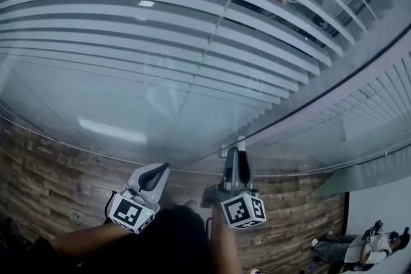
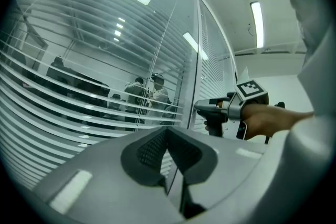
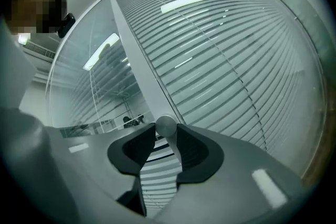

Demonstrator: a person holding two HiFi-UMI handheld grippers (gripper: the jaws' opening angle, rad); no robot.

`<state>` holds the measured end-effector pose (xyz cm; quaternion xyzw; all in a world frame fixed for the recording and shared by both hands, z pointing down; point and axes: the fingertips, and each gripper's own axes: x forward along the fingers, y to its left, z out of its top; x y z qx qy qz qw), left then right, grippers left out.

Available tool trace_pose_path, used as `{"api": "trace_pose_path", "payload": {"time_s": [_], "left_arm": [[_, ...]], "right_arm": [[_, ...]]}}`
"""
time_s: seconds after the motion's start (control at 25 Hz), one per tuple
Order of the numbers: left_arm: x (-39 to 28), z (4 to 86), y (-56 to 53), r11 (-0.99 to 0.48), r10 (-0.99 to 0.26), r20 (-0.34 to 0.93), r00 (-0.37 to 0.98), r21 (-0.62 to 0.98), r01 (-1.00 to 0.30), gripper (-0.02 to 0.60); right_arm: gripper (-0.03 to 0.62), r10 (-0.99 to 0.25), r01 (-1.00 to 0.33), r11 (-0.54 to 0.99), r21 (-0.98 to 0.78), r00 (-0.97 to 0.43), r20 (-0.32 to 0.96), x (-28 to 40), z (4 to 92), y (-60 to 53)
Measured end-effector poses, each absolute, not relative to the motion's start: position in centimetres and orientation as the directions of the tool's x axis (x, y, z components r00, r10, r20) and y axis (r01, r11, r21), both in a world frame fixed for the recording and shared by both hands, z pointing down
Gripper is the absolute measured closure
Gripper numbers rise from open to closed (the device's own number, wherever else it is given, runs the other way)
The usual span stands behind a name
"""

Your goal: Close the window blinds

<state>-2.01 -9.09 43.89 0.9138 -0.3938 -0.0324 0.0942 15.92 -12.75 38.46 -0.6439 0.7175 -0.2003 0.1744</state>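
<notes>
White slatted blinds (image 1: 192, 42) hang behind a glass wall, their slats (image 2: 79, 113) tilted level so the room beyond shows through. A small round grey knob (image 3: 166, 124) sticks out from the pale upright frame post (image 3: 136, 60). My right gripper (image 3: 166, 131) is shut on this knob, one fingertip on each side. In the head view the right gripper (image 1: 236, 152) points at the post at the foot of the glass. My left gripper (image 1: 160, 168) hangs just to its left, away from the glass, shut and empty (image 2: 168, 132). The left gripper view shows the right gripper (image 2: 202, 109) from the side.
Wood-pattern floor (image 1: 51, 183) runs along the base of the glass. Several people (image 2: 152, 92) stand in the room behind the blinds. Another person (image 1: 366, 244) sits low at the far right by a white wall (image 1: 379, 208). A second blind panel (image 1: 385, 99) continues to the right.
</notes>
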Motion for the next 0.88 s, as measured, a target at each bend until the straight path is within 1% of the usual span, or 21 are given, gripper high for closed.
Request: {"api": "trace_pose_path", "payload": {"time_s": [0.12,0.2,0.32,0.4,0.48,0.64,0.88], "left_arm": [[-2.4,44.1,-8.5,-0.673,-0.725,0.014,0.689,0.203,-0.712,0.581],[-2.7,44.0,-7.7,-0.674,-0.725,0.001,0.689,0.202,-0.710,0.581],[-2.8,44.2,-7.1,-0.681,-0.719,-0.001,0.695,0.202,-0.704,0.581],[-2.5,44.5,-7.8,-0.677,-0.720,0.010,0.694,0.212,-0.705,0.581],[-2.4,44.6,-8.4,-0.675,-0.719,0.015,0.694,0.220,-0.704,0.581],[-2.3,44.4,-8.3,-0.681,-0.715,0.011,0.699,0.214,-0.700,0.581],[-2.4,44.1,-8.2,-0.684,-0.713,0.010,0.701,0.210,-0.699,0.581]], "right_arm": [[0.464,-0.994,-0.869,0.091,-0.486,-0.109,0.008,15.7,38.4,-12.2],[0.465,-0.994,-0.898,0.093,-0.429,-0.110,0.016,15.4,38.3,-11.3],[0.465,-0.994,-0.967,0.086,-0.239,-0.100,0.049,15.2,38.5,-10.8],[0.465,-0.993,-0.988,0.089,-0.123,-0.098,0.072,15.4,38.8,-11.6],[0.465,-0.992,-0.995,0.092,-0.044,-0.095,0.088,15.6,38.9,-12.3],[0.465,-0.991,-0.981,0.097,0.167,-0.078,0.113,15.4,38.8,-12.5],[0.465,-0.987,-0.890,0.115,0.442,-0.052,0.153,15.2,38.7,-12.8]]}}
